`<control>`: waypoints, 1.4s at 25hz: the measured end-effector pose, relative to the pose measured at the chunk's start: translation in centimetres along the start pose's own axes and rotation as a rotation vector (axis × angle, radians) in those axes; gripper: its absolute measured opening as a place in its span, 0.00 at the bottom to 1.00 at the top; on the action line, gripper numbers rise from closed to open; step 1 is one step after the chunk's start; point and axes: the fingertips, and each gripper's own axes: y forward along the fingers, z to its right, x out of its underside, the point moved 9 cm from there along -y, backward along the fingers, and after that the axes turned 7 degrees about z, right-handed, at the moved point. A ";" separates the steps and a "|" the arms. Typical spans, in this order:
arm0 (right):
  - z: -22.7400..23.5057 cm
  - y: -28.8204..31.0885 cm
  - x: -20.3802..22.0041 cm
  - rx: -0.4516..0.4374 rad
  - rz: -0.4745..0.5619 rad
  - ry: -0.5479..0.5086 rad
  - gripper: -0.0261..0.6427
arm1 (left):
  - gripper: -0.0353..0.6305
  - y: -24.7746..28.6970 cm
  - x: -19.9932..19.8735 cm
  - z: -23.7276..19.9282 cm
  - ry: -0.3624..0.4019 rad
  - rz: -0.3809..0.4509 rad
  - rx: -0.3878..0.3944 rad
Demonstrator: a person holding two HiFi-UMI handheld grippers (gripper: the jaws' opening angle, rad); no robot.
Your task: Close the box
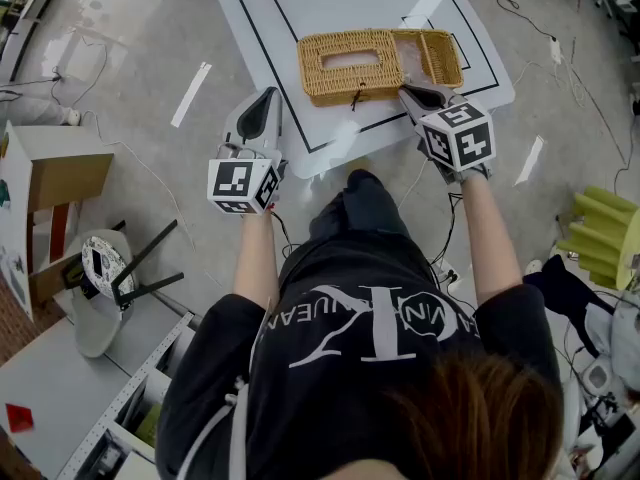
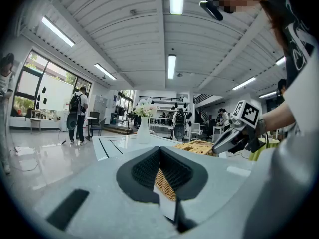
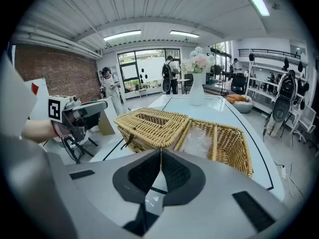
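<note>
My right gripper (image 1: 408, 92), jaws pressed together on nothing, points at the near edge of the wicker box (image 1: 452, 68) on the white table (image 1: 270, 28). The box stands open. Its slotted lid (image 1: 325, 76) lies just left of it, touching it, and clear plastic (image 3: 197, 141) sits inside. My left gripper (image 1: 266, 103), also closed and empty, hangs at the table's near left edge. A vase of flowers (image 3: 198, 86) stands at the far end. A cardboard box (image 1: 65, 173) sits on the floor at the left. My black shirt (image 1: 370, 388) carries white lettering, a big CK among it.
</note>
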 end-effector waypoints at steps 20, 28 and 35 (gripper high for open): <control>0.8 -2.1 -0.6 0.018 0.188 0.108 0.04 | 0.07 0.9 -0.8 -0.4 0.004 0.013 0.011; 1.4 -2.7 -2.1 0.036 0.326 0.106 0.04 | 0.07 1.3 -1.9 -1.4 0.008 0.058 -0.013; 1.4 -3.5 -3.7 0.059 0.434 0.066 0.04 | 0.07 1.8 -2.7 -1.7 0.005 0.080 -0.016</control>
